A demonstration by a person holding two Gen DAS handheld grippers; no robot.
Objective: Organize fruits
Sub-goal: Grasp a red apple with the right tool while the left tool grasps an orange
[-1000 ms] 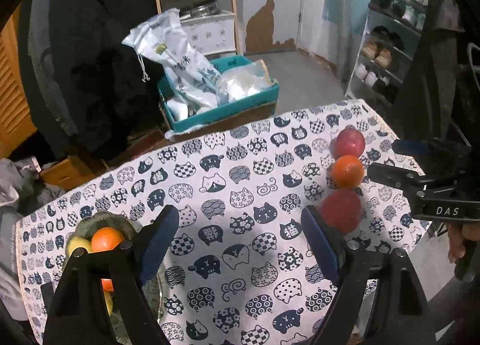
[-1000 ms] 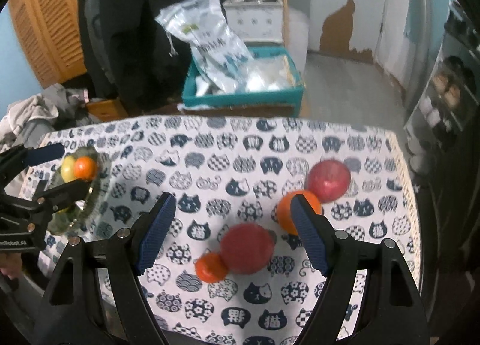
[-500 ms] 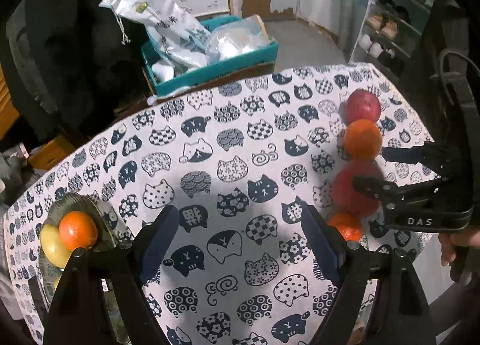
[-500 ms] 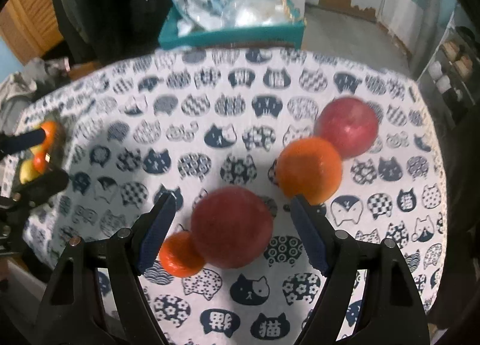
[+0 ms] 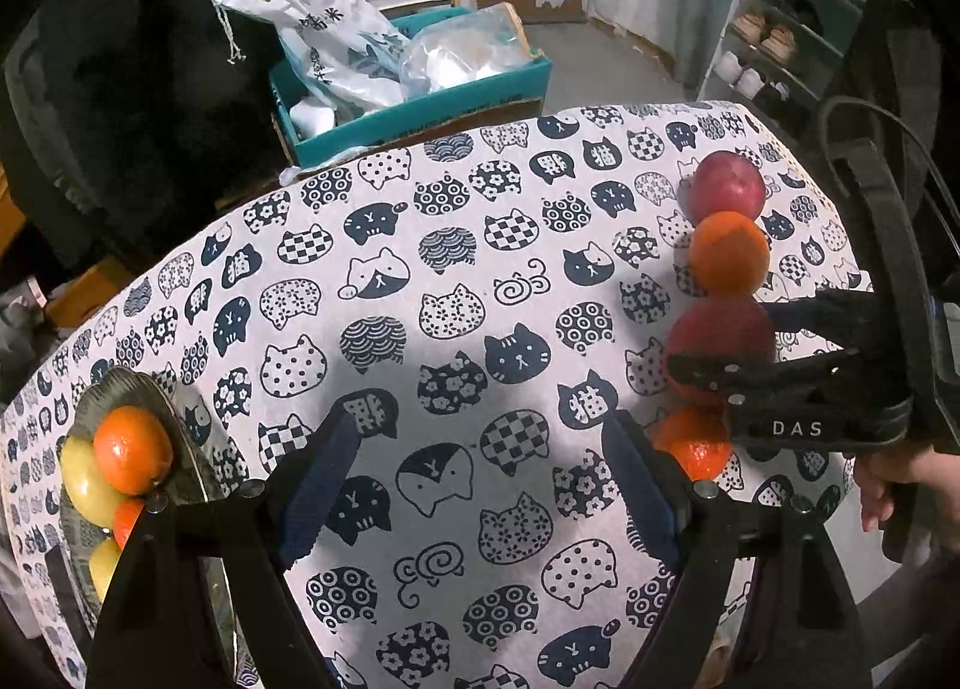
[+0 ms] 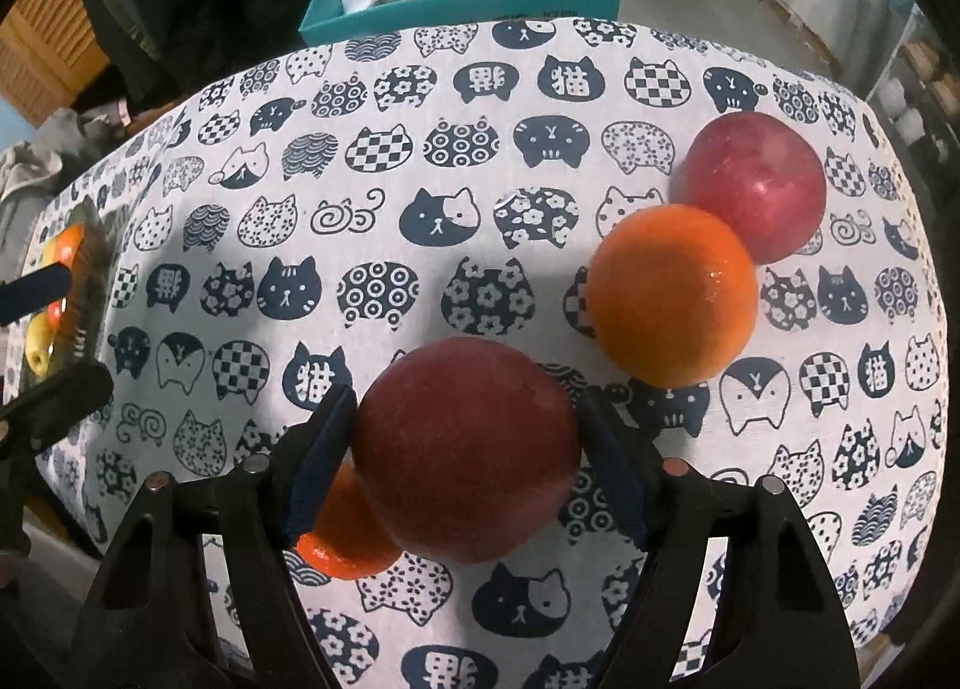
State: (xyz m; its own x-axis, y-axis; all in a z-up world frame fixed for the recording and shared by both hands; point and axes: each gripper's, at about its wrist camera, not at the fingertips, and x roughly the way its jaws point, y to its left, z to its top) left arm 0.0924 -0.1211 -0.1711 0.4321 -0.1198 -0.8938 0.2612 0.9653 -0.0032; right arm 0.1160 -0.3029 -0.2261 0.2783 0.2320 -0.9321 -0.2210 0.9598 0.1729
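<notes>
- Right gripper [image 6: 465, 449]: jaws closing round the near red apple [image 6: 468, 449], lower centre of right wrist view. Blue pads sit at both flanks of the apple; can't tell if they press yet.
- Small orange [image 6: 348, 533] touches that apple at lower left, partly behind the left finger.
- Big orange [image 6: 672, 293] up and right of the apple, w/ a narrow gap; touching it behind, the far red apple [image 6: 753, 185], upper right.
- Left wrist view: same four fruits form a line down the right edge of the table [image 5: 450, 245]; right gripper's black body there reads "DAS", w/ a hand [image 5: 900, 479] on it at the right edge.
- Left gripper [image 5: 480, 467]: jaws wide apart, nothing between, over bare cloth, lower centre.
- Bowl [image 5: 138, 389] at lower left of left wrist view holds an orange, yellow-green fruit and more, partly hidden by the gripper.
- Tablecloth: white w/ navy cat heads; some carry the char "猫".
- Beyond the table, top centre: teal crate [image 5: 420, 113] w/ a white bag [image 5: 300, 11] printed w/ Chinese chars, too small to read fully.
</notes>
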